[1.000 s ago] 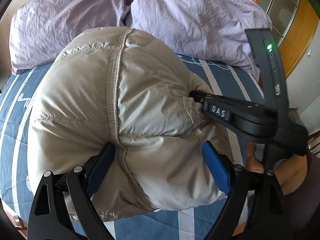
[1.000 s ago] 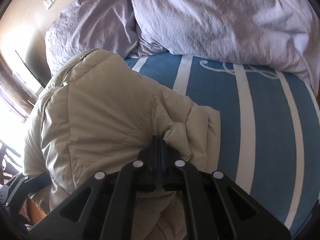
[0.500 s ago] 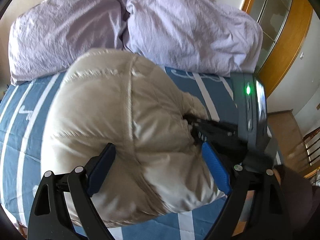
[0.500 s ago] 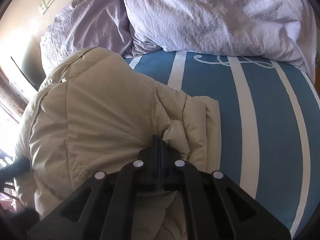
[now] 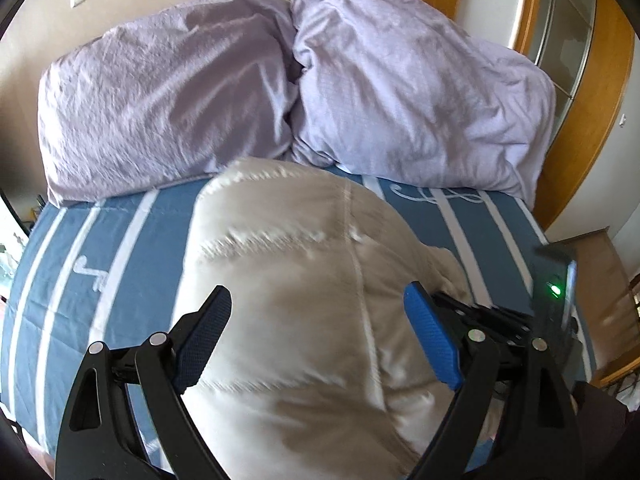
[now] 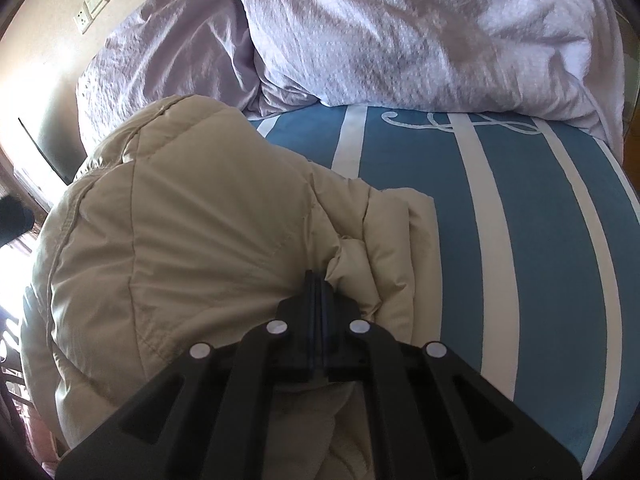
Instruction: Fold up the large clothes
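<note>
A beige puffer jacket [image 5: 304,304] lies bundled on the blue-and-white striped bed [image 5: 120,240]. My left gripper [image 5: 320,320] is open, its blue-padded fingers spread above the jacket's near part without pinching it. My right gripper [image 6: 318,280] is shut on a fold of the jacket [image 6: 192,240] at its right edge, where several layers are stacked. The right gripper also shows in the left wrist view [image 5: 480,316], at the jacket's right side.
Two lilac pillows [image 5: 168,104] [image 5: 412,92] lie against the headboard wall beyond the jacket. A wooden door frame [image 5: 588,120] stands to the right of the bed. Bare striped sheet [image 6: 520,240] lies right of the jacket.
My left gripper has risen and drawn back from the jacket, so more of the pillows and wall show. The right gripper stays shut on the same fold.
</note>
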The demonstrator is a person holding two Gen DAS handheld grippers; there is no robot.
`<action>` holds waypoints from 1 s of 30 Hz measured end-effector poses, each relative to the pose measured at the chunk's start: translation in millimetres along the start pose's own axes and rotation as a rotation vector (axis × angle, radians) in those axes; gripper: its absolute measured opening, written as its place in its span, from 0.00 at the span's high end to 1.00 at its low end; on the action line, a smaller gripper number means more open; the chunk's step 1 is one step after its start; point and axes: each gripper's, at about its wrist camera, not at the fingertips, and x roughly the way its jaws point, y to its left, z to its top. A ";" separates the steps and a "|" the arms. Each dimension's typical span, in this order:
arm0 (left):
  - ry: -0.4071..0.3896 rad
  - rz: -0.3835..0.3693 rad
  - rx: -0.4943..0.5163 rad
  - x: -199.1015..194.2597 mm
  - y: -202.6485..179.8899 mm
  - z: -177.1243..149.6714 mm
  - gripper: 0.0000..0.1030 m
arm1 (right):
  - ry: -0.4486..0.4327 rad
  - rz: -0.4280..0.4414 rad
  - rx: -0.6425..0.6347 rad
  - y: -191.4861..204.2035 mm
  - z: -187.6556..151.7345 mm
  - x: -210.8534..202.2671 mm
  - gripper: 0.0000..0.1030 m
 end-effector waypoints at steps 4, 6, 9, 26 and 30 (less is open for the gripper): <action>0.005 0.043 -0.006 11.4 17.5 10.5 0.14 | -0.007 -0.006 0.008 0.3 -1.3 -1.1 0.98; 0.011 0.063 -0.013 17.7 26.0 14.5 0.14 | -0.011 -0.011 0.013 0.8 -2.3 -1.5 0.98; 0.021 0.092 -0.021 27.4 36.9 19.2 0.14 | -0.018 -0.020 0.022 1.5 -4.1 -2.4 0.98; 0.077 0.075 -0.064 69.6 59.2 11.5 0.08 | -0.043 -0.069 0.040 7.2 -7.6 -4.3 0.98; 0.067 0.098 -0.029 77.3 56.6 7.5 0.07 | -0.051 -0.072 0.046 7.6 -8.0 -3.9 0.98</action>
